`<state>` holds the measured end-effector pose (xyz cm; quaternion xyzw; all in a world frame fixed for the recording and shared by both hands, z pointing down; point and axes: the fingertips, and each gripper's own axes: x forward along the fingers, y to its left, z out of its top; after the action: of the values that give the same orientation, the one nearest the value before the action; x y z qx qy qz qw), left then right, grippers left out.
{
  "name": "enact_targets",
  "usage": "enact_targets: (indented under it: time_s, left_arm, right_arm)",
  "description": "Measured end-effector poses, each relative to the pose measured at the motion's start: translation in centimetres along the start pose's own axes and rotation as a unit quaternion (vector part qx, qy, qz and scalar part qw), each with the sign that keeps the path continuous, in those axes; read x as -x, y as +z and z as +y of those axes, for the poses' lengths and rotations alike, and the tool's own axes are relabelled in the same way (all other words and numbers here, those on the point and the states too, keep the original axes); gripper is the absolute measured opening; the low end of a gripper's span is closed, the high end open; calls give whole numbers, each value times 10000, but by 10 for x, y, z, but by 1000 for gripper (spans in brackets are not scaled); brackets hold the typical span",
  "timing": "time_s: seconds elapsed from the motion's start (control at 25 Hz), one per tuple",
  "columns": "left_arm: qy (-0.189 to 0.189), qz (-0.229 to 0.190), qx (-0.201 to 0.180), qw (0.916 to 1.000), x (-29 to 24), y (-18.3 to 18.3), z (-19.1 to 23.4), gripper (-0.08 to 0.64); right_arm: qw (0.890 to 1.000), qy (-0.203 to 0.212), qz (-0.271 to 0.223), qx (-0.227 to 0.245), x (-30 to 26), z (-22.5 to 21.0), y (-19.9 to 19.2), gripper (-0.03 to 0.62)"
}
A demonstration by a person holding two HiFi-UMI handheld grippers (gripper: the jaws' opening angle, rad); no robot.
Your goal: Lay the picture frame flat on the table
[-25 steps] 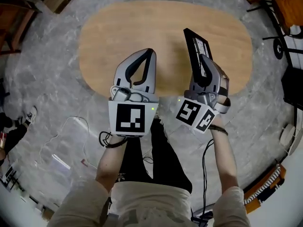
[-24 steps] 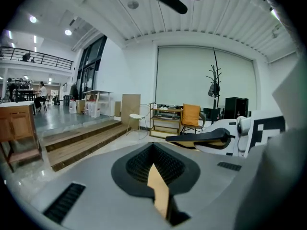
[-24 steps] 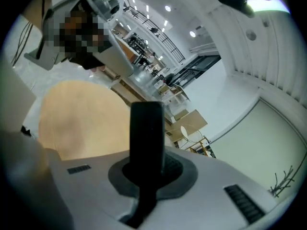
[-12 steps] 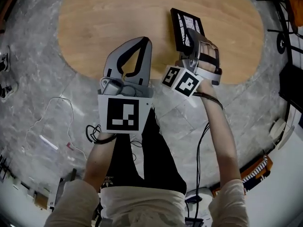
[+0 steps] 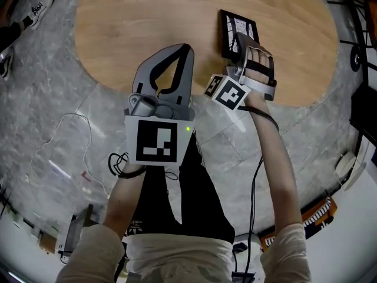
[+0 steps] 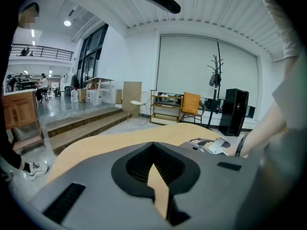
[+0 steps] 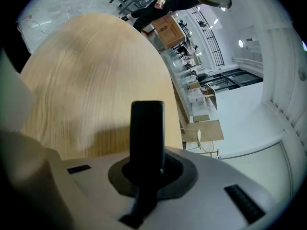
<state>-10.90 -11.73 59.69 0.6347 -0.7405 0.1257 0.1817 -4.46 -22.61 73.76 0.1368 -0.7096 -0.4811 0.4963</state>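
The picture frame [image 5: 237, 28] is black with pale print on its face. It leans low over the right part of the oval wooden table [image 5: 147, 22]. My right gripper [image 5: 238, 47] is shut on its near edge. In the right gripper view the picture frame [image 7: 147, 128] shows edge-on between the jaws, with its shadow on the table [image 7: 86, 71]; whether it touches the wood I cannot tell. My left gripper [image 5: 186, 49] hovers over the table's near edge, left of the frame, shut with nothing in it. In the left gripper view my left gripper [image 6: 154, 146] has its tips together over the table [image 6: 96, 147].
The table stands on a grey stone floor. Cables [image 5: 59, 152] trail on the floor at the left, and a person's shoe [image 5: 35, 9] is at the top left. Dark furniture [image 5: 365, 105] lines the right. An orange chair [image 6: 192, 104] and coat rack [image 6: 217, 75] stand beyond the table.
The right gripper has rolled and carried the frame from standing edge-up to leaning low with its face showing. The left gripper stays shut and has hardly moved.
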Motion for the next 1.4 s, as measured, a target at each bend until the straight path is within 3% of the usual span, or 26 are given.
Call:
enact_targets:
  time_s: [0.4, 0.6, 0.76, 0.92, 1.08, 1.4]
  left_arm:
    - [29, 49, -176, 9998, 1, -2, -4, 9]
    - [-27, 17, -262, 9997, -1, -2, -6, 9]
    - [-84, -48, -290, 9995, 3, 1, -8, 9]
    - [-93, -26, -263, 9996, 4, -2, -8, 9]
    - [-100, -81, -252, 9996, 5, -2, -6, 9]
    - [-63, -63, -236, 9997, 6, -3, -4, 9]
  right_arm:
    - [9990, 220, 40, 375, -2, 10, 0, 17]
    - [9957, 860, -134, 324, -1, 19, 0, 34]
    - [9791, 2014, -242, 156, 9, 36, 1, 168]
    - [9682, 2483, -294, 48, 13, 39, 2, 206]
    - [9460, 3227, -293, 132, 24, 50, 2, 289]
    - [9298, 3661, -329, 193, 28, 53, -4, 318]
